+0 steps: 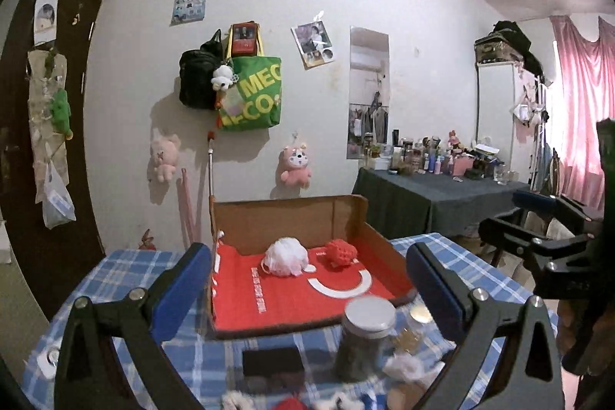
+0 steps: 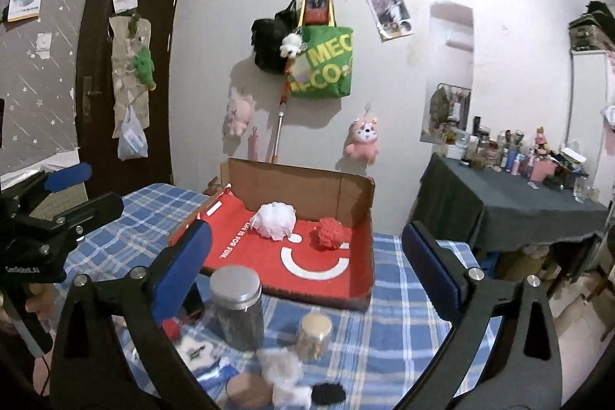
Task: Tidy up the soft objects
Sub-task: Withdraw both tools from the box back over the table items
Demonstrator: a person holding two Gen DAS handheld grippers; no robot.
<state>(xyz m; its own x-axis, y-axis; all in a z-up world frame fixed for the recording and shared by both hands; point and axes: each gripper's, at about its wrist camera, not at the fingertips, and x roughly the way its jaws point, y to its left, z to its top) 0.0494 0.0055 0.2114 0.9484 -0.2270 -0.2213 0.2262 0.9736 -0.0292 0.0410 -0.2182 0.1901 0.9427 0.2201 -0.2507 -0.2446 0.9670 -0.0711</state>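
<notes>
The green tote bag [image 2: 326, 64] reads "MEC" and "ECO"; the red box liner [image 2: 269, 248] reads "LIFE IS FOR FUN"

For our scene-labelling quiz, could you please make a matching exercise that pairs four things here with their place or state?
Things:
1. white mesh puff
2. red knitted ball
3. tall jar with metal lid
4. left gripper

Places or states:
A. standing on the checked tablecloth, outside the cardboard box
B. jaws apart, nothing held
C. in the box, nearer its open left side
D. in the box, nearer its right wall

Pairs: 1-C, 2-D, 3-A, 4-B
</notes>
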